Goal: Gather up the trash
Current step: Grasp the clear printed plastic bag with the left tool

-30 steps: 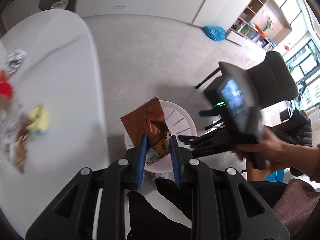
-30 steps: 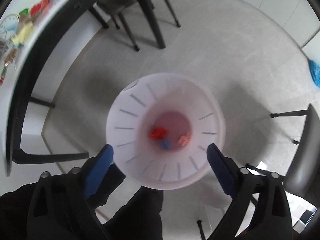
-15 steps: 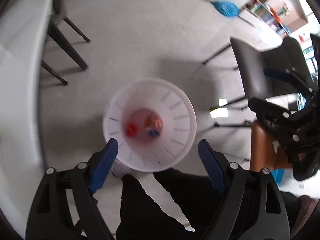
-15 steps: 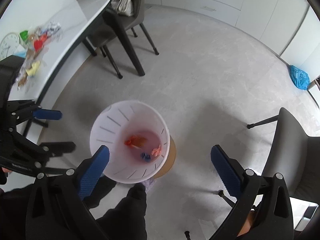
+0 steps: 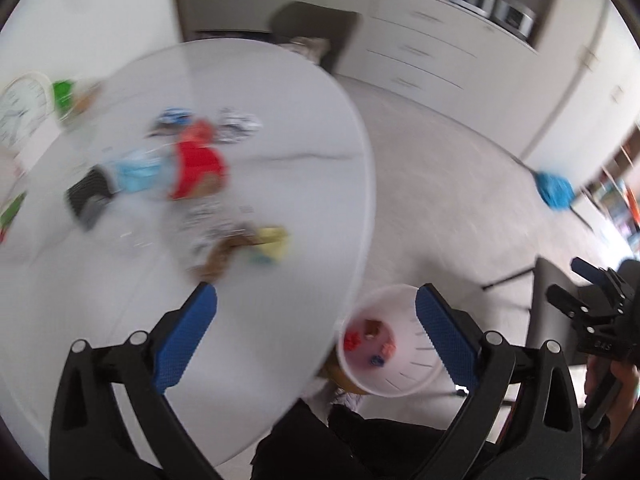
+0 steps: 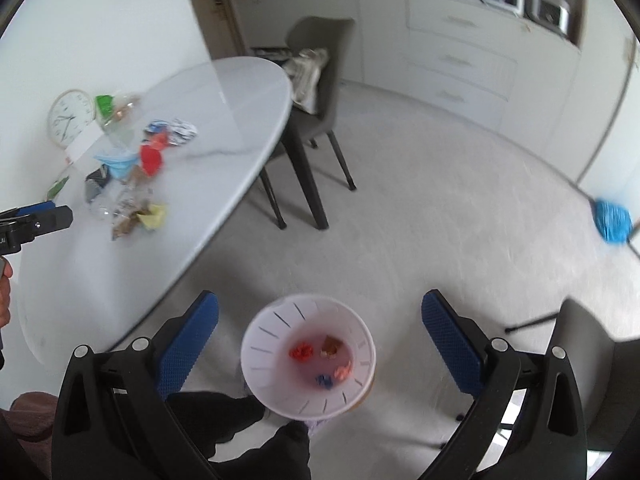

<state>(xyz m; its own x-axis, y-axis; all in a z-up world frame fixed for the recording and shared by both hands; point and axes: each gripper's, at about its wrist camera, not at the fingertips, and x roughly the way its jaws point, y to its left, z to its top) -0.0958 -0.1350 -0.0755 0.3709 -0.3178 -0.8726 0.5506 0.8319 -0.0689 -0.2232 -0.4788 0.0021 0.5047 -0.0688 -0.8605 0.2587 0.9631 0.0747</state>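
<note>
A white slotted bin [image 6: 308, 356] stands on the floor by the table; it holds a few small wrappers, red, brown, orange and blue. It also shows in the left wrist view [image 5: 390, 346]. My left gripper [image 5: 316, 332] is open and empty, above the table's near edge. My right gripper [image 6: 320, 340] is open and empty, above the bin. Trash lies on the white oval table [image 6: 224, 120]: a red wrapper [image 5: 196, 168], a light blue piece [image 5: 136, 170], a yellow wrapper [image 5: 272, 244], brown scraps [image 5: 218, 256] and crumpled foil [image 5: 240, 122]. The left view is blurred.
A white clock [image 6: 70, 118] and green packets [image 6: 105, 105] lie at the table's far side. A grey chair [image 6: 320, 76] stands at the table's end, another [image 6: 584, 364] at right. A blue bag [image 6: 612, 220] lies on the floor. Cabinets line the back wall.
The left gripper let go of the brown snack bag, opened wide, then swung up from the bin toward the table. The right gripper has tilted up; the bin now sits low in its view.
</note>
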